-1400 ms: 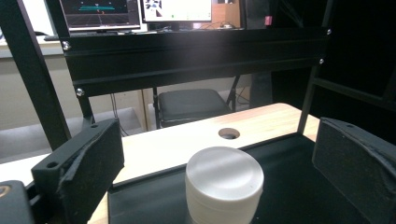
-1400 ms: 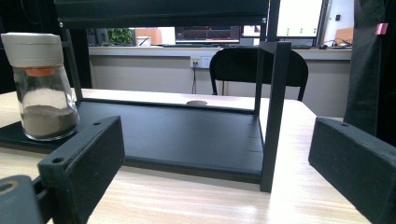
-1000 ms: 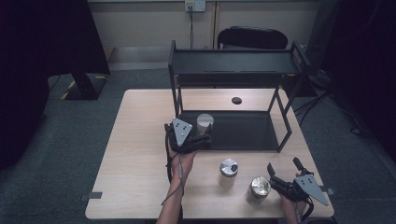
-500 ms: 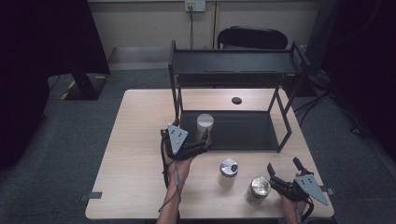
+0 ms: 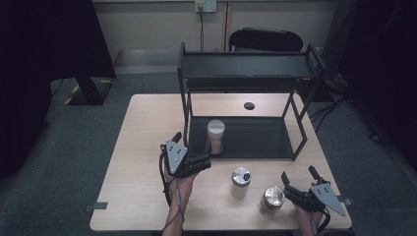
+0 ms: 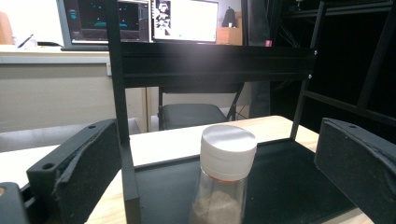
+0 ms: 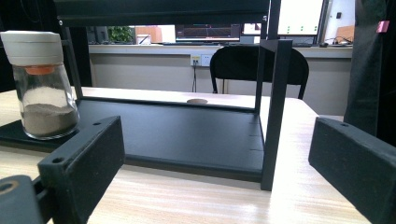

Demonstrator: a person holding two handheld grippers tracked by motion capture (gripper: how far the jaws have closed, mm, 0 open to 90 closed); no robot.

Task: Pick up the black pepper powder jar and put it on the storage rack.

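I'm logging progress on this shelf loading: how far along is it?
Done: one white-capped glass jar of brown powder stands on the black metal rack's lower shelf. In hand: nothing; the left gripper sits open just short of that jar, and the right gripper is open beside the metal-lidded jar. Left: that one and the grey-lidded jar on the wooden table.

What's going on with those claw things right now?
Left gripper open, just short of white-capped jar on rack's lower shelf. Right gripper open, beside silver-lidded jar. Rack post close by.
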